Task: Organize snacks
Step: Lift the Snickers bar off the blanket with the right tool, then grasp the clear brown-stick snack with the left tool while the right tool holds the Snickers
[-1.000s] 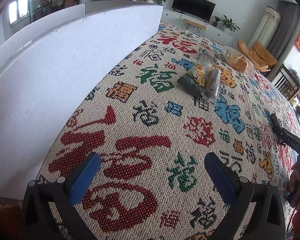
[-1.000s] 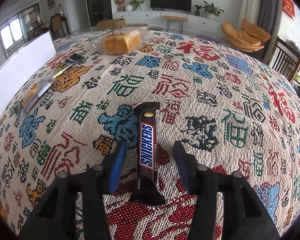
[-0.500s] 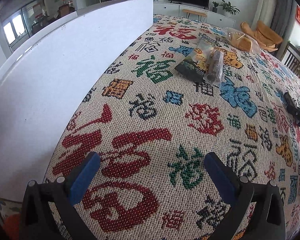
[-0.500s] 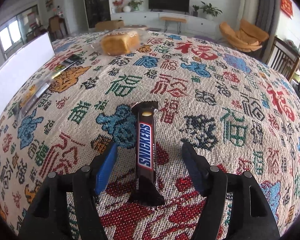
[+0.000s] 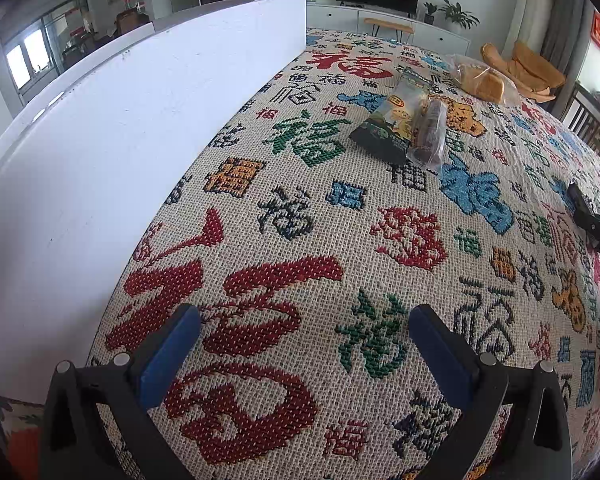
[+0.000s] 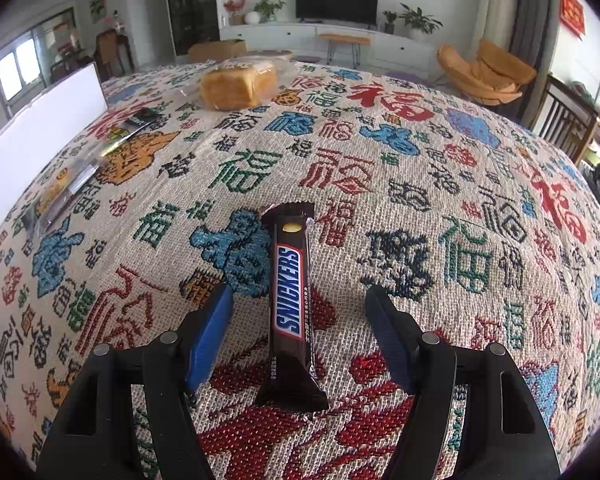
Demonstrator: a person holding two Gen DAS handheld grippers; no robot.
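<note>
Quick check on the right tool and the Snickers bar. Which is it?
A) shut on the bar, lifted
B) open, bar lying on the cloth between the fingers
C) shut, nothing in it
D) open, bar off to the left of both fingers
B: the right tool is open, and the Snickers bar lies flat on the tablecloth between its fingers, clear of both.

Place: my home, living room. Evidence: flat television (image 6: 337, 2) on a long white low cabinet (image 6: 396, 46); potted plants (image 6: 419, 21) and a vase of flowers (image 6: 235, 7) along it; orange lounge chair (image 6: 487, 73) beside grey curtains (image 6: 530, 12); red wall hanging (image 6: 573, 13); dark wooden chair (image 6: 568, 122); my worktop under a woven cloth (image 6: 380, 200) of coloured Chinese characters.
</note>
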